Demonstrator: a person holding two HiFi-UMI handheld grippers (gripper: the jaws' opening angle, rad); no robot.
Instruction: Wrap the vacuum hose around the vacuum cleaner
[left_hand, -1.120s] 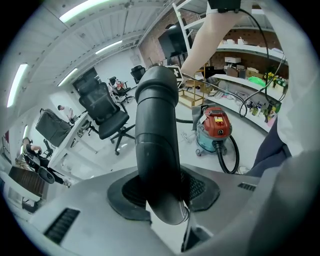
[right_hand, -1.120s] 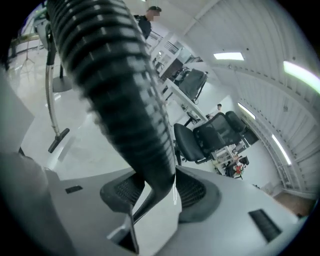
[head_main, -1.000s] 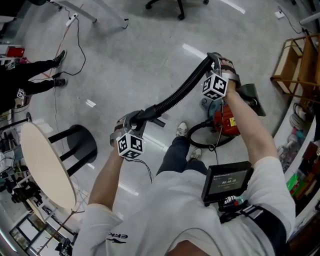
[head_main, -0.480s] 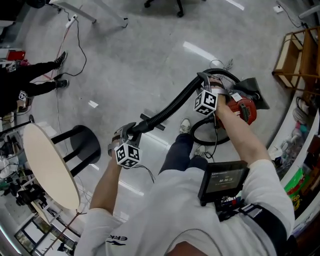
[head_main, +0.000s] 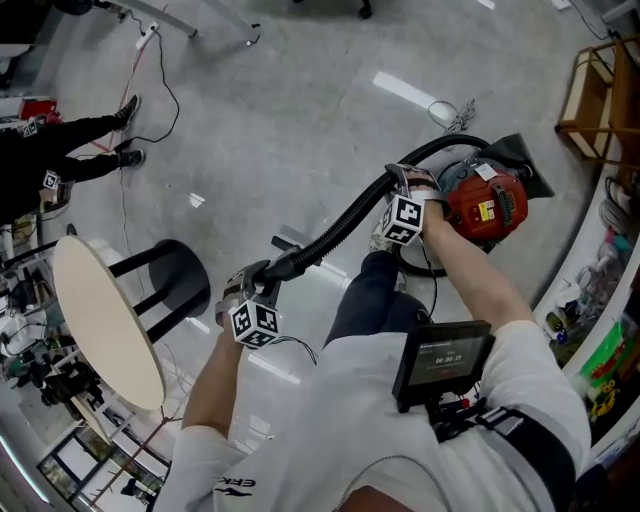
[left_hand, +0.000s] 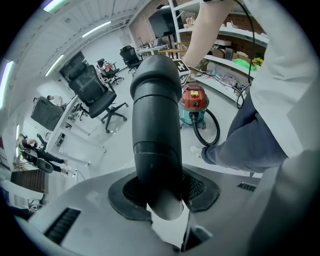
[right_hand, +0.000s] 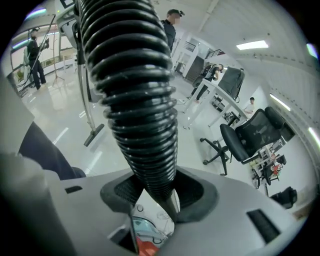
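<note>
The red vacuum cleaner (head_main: 487, 205) stands on the floor at the right, by my legs. Its black ribbed hose (head_main: 340, 228) arcs over the far side of the canister and runs left and down across the head view. My right gripper (head_main: 405, 183) is shut on the ribbed hose (right_hand: 135, 100) just left of the canister, with red housing (right_hand: 150, 247) showing below its jaws. My left gripper (head_main: 262, 277) is shut on the hose's smooth black end tube (left_hand: 157, 150). The vacuum cleaner (left_hand: 195, 102) shows beyond that tube.
A black stool (head_main: 165, 285) and a round beige table (head_main: 105, 320) stand at the left. A wooden rack (head_main: 600, 90) and cluttered shelves line the right. A floor nozzle (head_main: 285, 243) lies near my feet. Cables (head_main: 150, 60) trail at the far left beside a standing person (head_main: 70, 150).
My right gripper has carried the hose down and to the near-left side of the canister, so the hose now loops over it. The left gripper has drifted towards me with the end tube.
</note>
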